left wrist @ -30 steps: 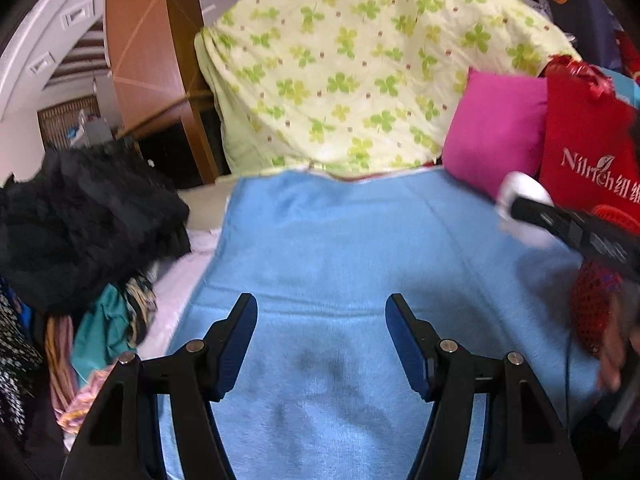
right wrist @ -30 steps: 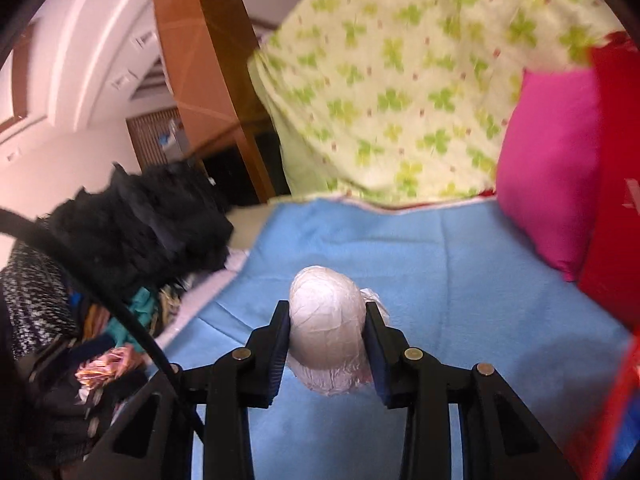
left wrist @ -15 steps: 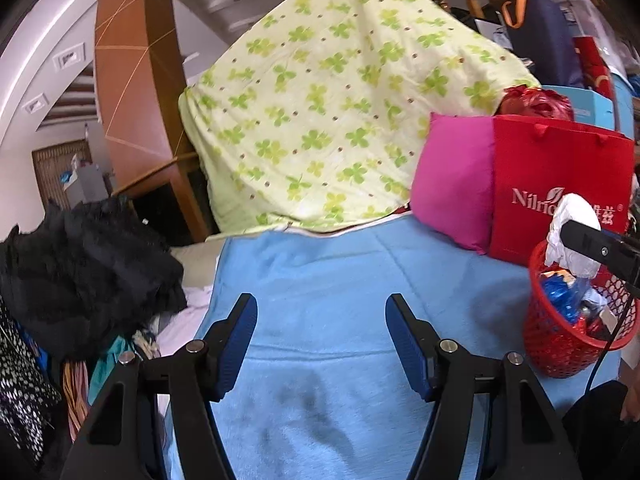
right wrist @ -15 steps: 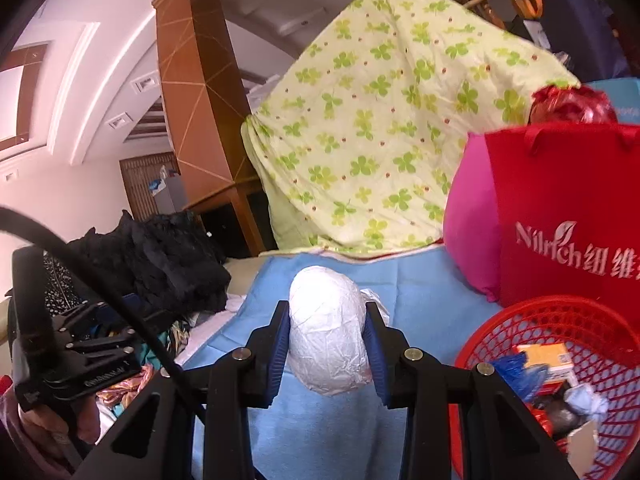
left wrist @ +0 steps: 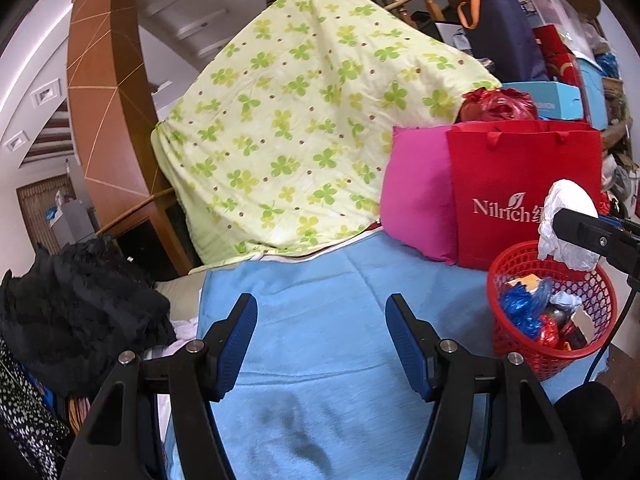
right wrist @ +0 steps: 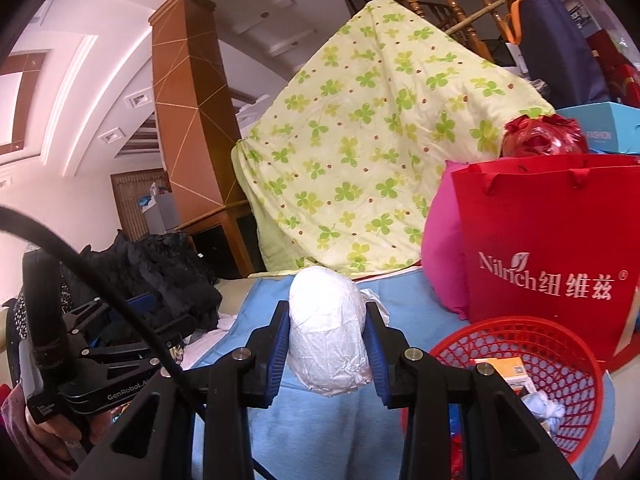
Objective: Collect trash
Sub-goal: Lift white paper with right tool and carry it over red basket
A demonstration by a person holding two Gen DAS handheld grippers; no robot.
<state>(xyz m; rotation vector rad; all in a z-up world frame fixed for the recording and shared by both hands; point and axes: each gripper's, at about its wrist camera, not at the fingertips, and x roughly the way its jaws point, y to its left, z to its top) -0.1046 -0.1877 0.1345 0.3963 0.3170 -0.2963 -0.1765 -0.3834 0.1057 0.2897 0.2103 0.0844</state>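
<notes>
The right wrist view shows the right hand-held gripper (right wrist: 326,344) clamped on a crumpled white paper wad (right wrist: 326,336), its 2 blue ribbed pads pressed to the wad's sides. The wad is egg-shaped and creased. Only the left wrist view shows where it hangs: from the side, the same wad (left wrist: 566,222) sits above the far rim of the red basket (left wrist: 516,348), held clear of it.

The left hand-held gripper (left wrist: 322,344) has its jaws wide apart with nothing between them, over the blue cloth (left wrist: 320,280) that covers the surface. The right view catches that gripper from outside (right wrist: 100,364), with "GenRobot" partly readable on its black body.

The basket is round perforated plastic and stands on the blue cloth. The left view looks into it: blue crinkled wrappers (left wrist: 524,308), a red foil piece and an orange card.

Just behind the basket stands a red bag (left wrist: 520,184) with cord handles, printed "Nilrich" in white; the right view adds Chinese characters after it. A pink cushion (left wrist: 416,196) leans beside it, and a pale quilt with green clovers (left wrist: 304,128) rises behind.
</notes>
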